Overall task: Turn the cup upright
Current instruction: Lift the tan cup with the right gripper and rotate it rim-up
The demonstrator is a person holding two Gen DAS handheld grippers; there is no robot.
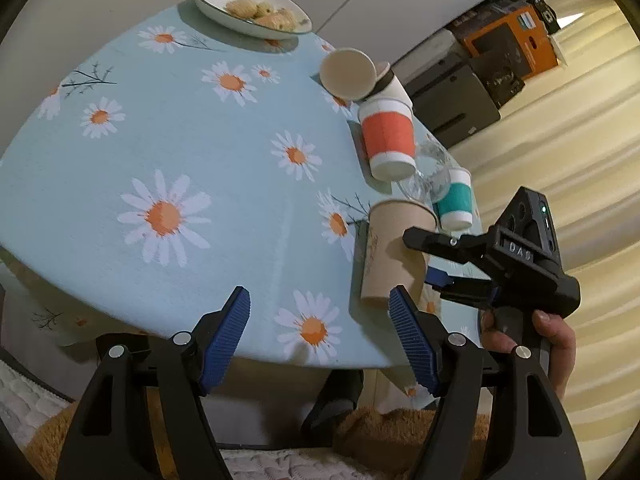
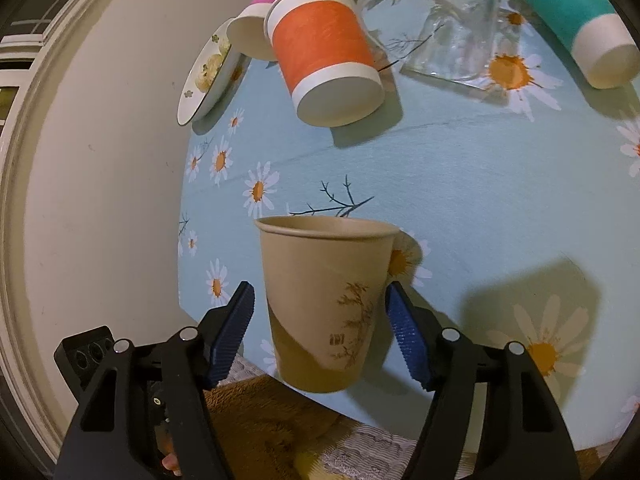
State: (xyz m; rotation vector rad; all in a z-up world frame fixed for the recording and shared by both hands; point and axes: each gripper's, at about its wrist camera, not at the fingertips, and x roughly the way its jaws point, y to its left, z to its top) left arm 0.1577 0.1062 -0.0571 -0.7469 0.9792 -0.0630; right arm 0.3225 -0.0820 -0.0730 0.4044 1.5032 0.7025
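Observation:
A tan paper cup [image 2: 324,304] with a brown plant print stands upright, mouth up, near the table's edge; it also shows in the left wrist view [image 1: 394,256]. My right gripper [image 2: 320,332] is open with its blue pads on either side of the cup, a gap showing at each side. In the left wrist view the right gripper [image 1: 428,258] reaches the cup from the right. My left gripper [image 1: 320,336] is open and empty above the table's near edge, left of the cup.
The table has a light blue daisy cloth [image 1: 200,160]. An orange-banded cup [image 1: 386,140], a teal-banded cup [image 1: 454,200], a clear glass [image 1: 426,172] and more cups [image 1: 348,74] lie beyond the tan cup. A bowl of snacks [image 1: 248,6] stands at the far side. Boxes [image 1: 508,40] stand on the floor.

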